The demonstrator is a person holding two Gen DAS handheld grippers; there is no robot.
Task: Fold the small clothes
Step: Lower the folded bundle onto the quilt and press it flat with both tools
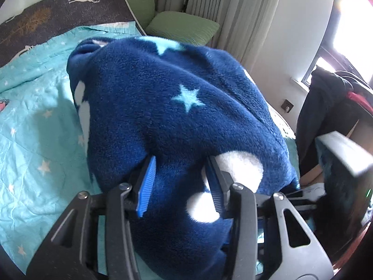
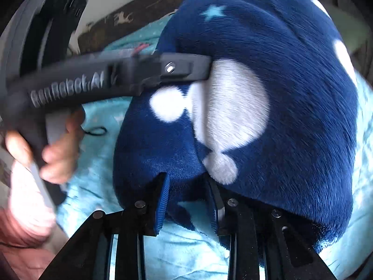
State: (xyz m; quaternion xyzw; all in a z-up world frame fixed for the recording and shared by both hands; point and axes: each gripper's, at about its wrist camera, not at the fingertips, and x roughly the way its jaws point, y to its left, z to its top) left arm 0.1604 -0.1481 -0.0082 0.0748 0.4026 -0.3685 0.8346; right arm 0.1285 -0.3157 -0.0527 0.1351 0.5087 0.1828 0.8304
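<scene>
Navy fleece garment with stars and white patches bulged between left gripper and right gripper, each pinching its edge.

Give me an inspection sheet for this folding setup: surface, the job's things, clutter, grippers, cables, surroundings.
Surface: bed with a teal star-print sheet, wrinkled.
Job's things: one navy fleece garment with stars and white patches, lifted and bunched above the sheet.
Clutter: small dark loop of thread on the sheet.
Grippers: left gripper clamped on the fleece's near edge; right gripper clamped on the fleece too. The left hand shows on its handle.
Cables: nothing seen.
Surroundings: dark deer-print blanket, green cushion, curtains, bright window, dark clothes at right.
</scene>
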